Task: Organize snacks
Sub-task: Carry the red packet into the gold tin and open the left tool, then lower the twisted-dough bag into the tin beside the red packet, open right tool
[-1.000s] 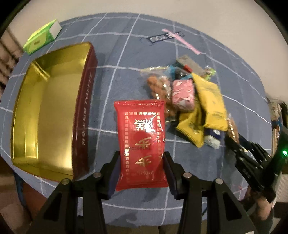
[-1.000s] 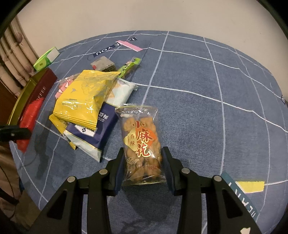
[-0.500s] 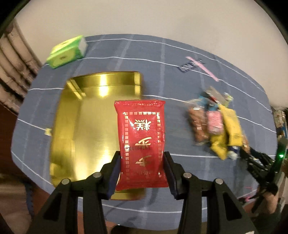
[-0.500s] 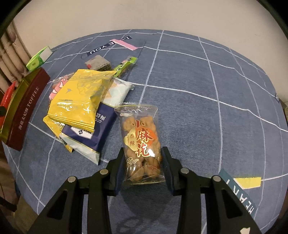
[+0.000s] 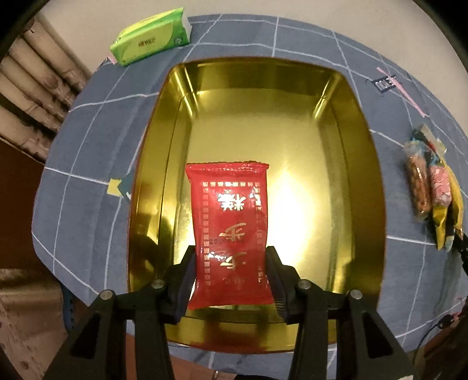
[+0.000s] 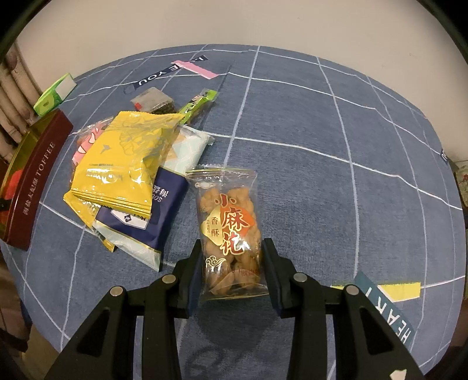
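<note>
My left gripper point(image 5: 231, 273) jaws clamp a glossy red foil packet point(image 5: 230, 233) over the shiny gold rectangular tin point(image 5: 362, 163); right gripper point(image 6: 232, 270) jaws pinch a clear crinkly twist-snack bag point(image 6: 229, 231).

Green tissue pack point(image 5: 150, 36) at far edge of blue grid-lined tablecloth point(image 6: 321, 181); white wall point(image 6: 234, 23) behind.
</note>
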### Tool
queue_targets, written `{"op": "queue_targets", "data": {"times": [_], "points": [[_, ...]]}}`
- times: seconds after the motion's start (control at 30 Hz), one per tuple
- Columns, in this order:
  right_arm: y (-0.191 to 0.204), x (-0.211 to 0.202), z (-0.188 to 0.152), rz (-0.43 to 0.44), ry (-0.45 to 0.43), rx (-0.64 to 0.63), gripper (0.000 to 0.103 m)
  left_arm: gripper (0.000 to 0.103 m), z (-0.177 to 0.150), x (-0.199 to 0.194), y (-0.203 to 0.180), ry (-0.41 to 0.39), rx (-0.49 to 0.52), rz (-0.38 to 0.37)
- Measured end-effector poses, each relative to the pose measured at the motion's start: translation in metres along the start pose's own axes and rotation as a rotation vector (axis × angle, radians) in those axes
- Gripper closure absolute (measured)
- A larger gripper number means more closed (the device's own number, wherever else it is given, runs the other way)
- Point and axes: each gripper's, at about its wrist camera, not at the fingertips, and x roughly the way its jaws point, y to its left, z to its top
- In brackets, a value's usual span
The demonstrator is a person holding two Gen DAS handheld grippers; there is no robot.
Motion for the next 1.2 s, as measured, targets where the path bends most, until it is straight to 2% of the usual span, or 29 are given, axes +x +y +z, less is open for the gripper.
{"op": "queue_targets", "data": {"times": [0.47,0.53,0.63,0.77,0.87,1.07,1.2], "points": [[0.002,0.001,0.0,-0.015,-0.001,0.021,0.067,0.055,-0.008,0.011,0.003,-0.022,0.047,-0.012],[0.001,0.001,0.0,-0.015,-0.003,0.026,0.067,0.053,-0.009,0.01,0.003,-0.026,0.048,-0.02],[0.002,0.001,-0.001,-0.016,-0.006,0.028,0.067,0.043,-0.011,0.004,0.004,-0.044,0.068,-0.018],[0.001,0.0,-0.001,-0.02,-0.011,0.038,0.067,0.043,-0.015,-0.009,0.004,-0.09,0.079,-0.024],[0.0,0.0,-0.001,-0.02,-0.017,0.057,0.068,0.043,-0.02,-0.023,0.004,-0.162,0.094,-0.001],[-0.005,-0.003,-0.001,-0.022,-0.021,0.104,0.068,0.043,-0.034,-0.048,0.005,-0.284,0.072,-0.019],[-0.011,-0.017,0.001,-0.046,-0.052,0.143,0.068,0.043,-0.04,-0.058,0.006,-0.33,0.056,0.003]]}}
